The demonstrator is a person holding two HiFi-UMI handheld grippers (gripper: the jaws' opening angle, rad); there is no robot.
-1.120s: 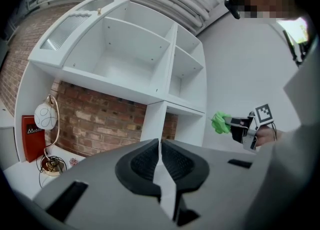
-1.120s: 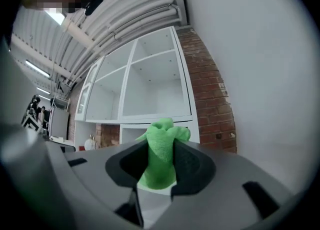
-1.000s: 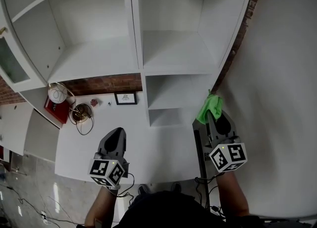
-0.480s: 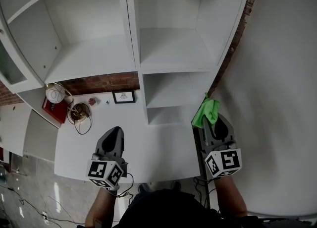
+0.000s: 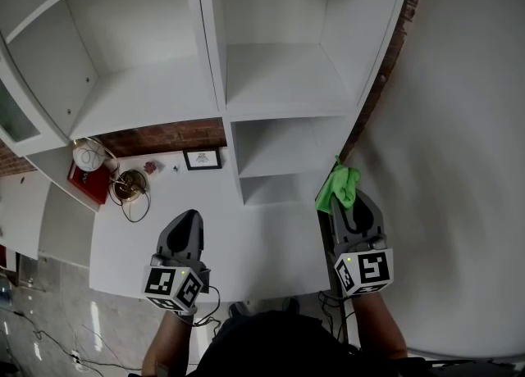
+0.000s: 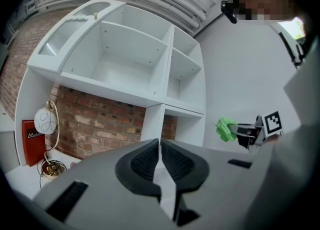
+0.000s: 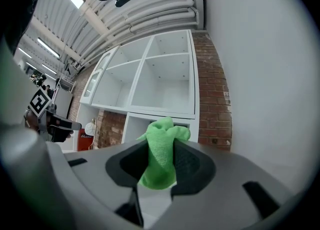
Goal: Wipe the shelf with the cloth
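1. right gripper [image 7: 161,163]: jaws pinch the green cloth [image 7: 163,136]. a bunched tuft stands out past the tips. in the head view the cloth hangs in the air in front of the lower right compartments, above the right end of the counter [image 5: 205,228]. i see no contact between cloth and any board.

2. left gripper [image 6: 160,155]: jaws pressed together with nothing between them. it hovers over the counter, well apart from the right gripper.

3. shelf [image 5: 283,113]: white, open compartments, all empty in these views. no wiped area or dirt can be told apart on the boards.

4. progress, as i judge it: the cloth is picked up and carried to the shelf. wiping has not begun, so every board remains to be done. the small lower right compartments lie nearest the cloth.

5. writing: the red box [image 6: 31,141] at the far left of the counter carries white lettering that seems to begin "mobil". the rest is too small to read. the cubes carry square markers only, with no text.
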